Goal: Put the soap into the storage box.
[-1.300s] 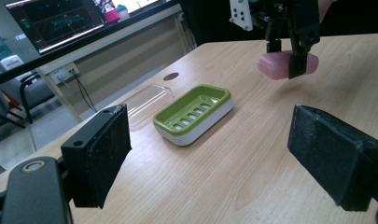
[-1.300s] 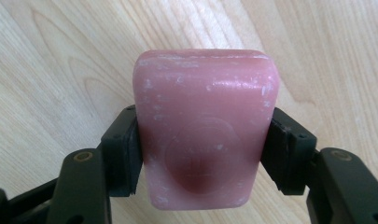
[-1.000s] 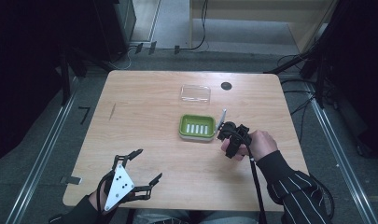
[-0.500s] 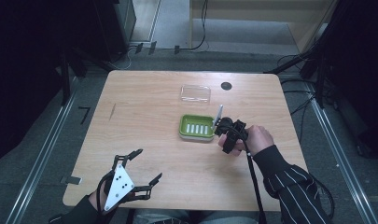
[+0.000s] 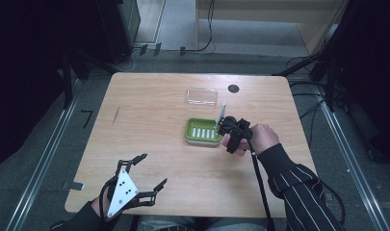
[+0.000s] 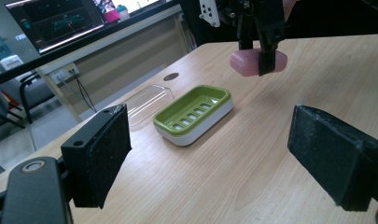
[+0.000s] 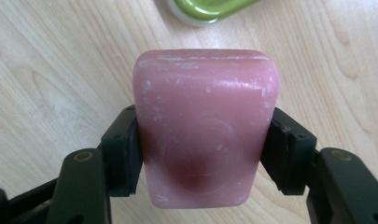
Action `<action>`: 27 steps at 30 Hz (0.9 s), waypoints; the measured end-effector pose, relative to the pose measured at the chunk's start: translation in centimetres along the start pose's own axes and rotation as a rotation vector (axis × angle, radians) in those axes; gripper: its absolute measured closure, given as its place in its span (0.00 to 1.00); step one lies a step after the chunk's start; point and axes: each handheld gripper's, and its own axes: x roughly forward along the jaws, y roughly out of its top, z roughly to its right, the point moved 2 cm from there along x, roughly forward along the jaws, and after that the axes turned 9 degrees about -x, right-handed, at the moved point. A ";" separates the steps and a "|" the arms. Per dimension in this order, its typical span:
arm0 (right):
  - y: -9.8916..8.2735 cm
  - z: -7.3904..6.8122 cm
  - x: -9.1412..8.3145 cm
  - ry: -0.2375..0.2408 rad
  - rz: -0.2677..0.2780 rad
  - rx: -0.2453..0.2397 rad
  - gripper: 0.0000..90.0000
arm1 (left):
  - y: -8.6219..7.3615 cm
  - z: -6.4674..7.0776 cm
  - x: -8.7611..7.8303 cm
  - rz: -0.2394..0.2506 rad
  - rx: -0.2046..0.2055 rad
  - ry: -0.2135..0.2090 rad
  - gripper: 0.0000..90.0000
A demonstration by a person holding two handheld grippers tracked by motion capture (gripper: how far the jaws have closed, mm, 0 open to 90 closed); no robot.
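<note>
Soap (image 7: pixel 205 126), one pink bar, is clamped between the pads of the right gripper (image 5: pixel 227 126), which presses on its two long sides; the bar hangs above the table (image 5: pixel 149 120), clear of the wood, just beside the right end of the green soap dish (image 5: pixel 202 131). In the left gripper view the bar (image 6: pixel 248 62) shows above and beyond the dish (image 6: pixel 193 112), apart from its rim.

Around the dish the wood lies bare on its near and left sides, so there is open room for moving toward the near edge and the left edge. The far side is tighter: one clear plastic lid (image 5: pixel 201 96) lies just behind the dish, and one dark round spot (image 5: pixel 233 88) (a hole or a cap, I cannot tell which) sits beside that lid near the far edge.

Counted: one bar, one dish with a row of slots in its floor, one lid, two grippers.

The left gripper (image 5: pixel 149 173) rests at the near left corner of the table, well apart from the dish, its jaws spread wide with nothing between them. The right gripper's cable (image 5: pixel 260 183) trails back along the striped sleeve (image 5: pixel 298 187) toward the near edge.
</note>
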 end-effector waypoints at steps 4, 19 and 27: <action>0.3 0.2 -0.2 -0.005 0.002 -0.001 0.43 | 0.0 0.0 0.0 0.000 0.000 -0.001 0.15; 1.7 0.8 -1.1 -0.029 0.017 -0.059 0.43 | 0.0 0.0 0.0 -0.001 -0.002 0.000 0.15; 2.6 1.3 -1.3 -0.043 0.019 -0.091 0.43 | -0.1 -0.1 -0.2 0.000 -0.005 0.006 0.15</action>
